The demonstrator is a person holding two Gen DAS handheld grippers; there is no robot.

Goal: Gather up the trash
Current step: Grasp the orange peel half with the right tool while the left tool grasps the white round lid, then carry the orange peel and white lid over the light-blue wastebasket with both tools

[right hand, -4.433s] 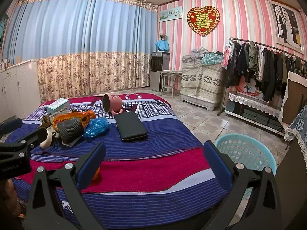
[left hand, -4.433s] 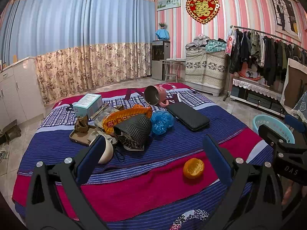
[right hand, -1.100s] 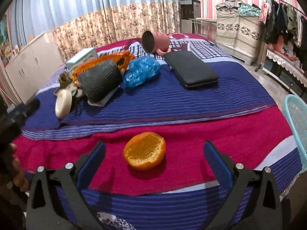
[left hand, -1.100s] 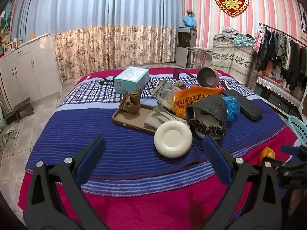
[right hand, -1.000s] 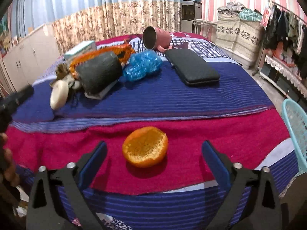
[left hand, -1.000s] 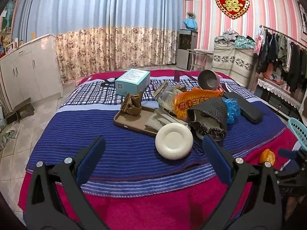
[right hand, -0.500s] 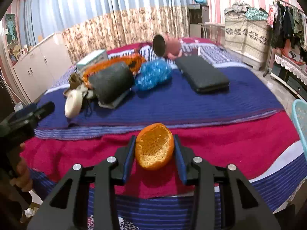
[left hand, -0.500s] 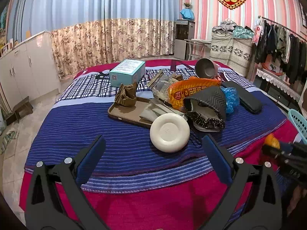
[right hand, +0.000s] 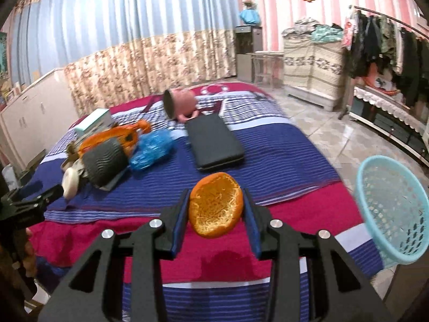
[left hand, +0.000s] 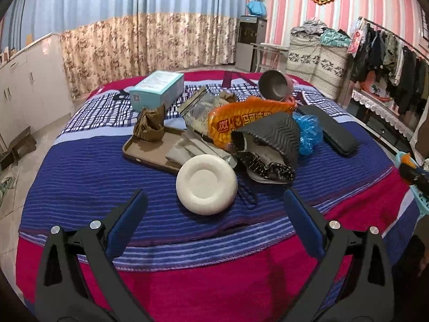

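An orange peel half (right hand: 215,208), hollow side toward the camera, hangs above the red blanket with my right gripper (right hand: 216,217) shut on it, both blue pads pressing its sides. A light blue mesh basket (right hand: 392,212) stands off the bed's right side, close to that gripper. My left gripper (left hand: 214,225) is open and empty over the bed's near edge, facing a white round disc (left hand: 206,184). Behind the disc lie an orange snack bag (left hand: 241,123), a crumpled blue plastic bag (left hand: 308,132) and a brown crumpled wrapper (left hand: 149,124) on a brown tray (left hand: 139,151).
On the bed also lie a black ribbed pouch (left hand: 270,139), a black flat case (right hand: 214,141), a pink cup on its side (right hand: 180,103) and a teal box (left hand: 156,88). A clothes rack (right hand: 388,40) and tiled floor are to the right; cabinets stand at left.
My right gripper closed on the orange peel and lifted it off the red blanket, swinging right so the blue basket came into view. The left gripper edged slightly closer to the pile.
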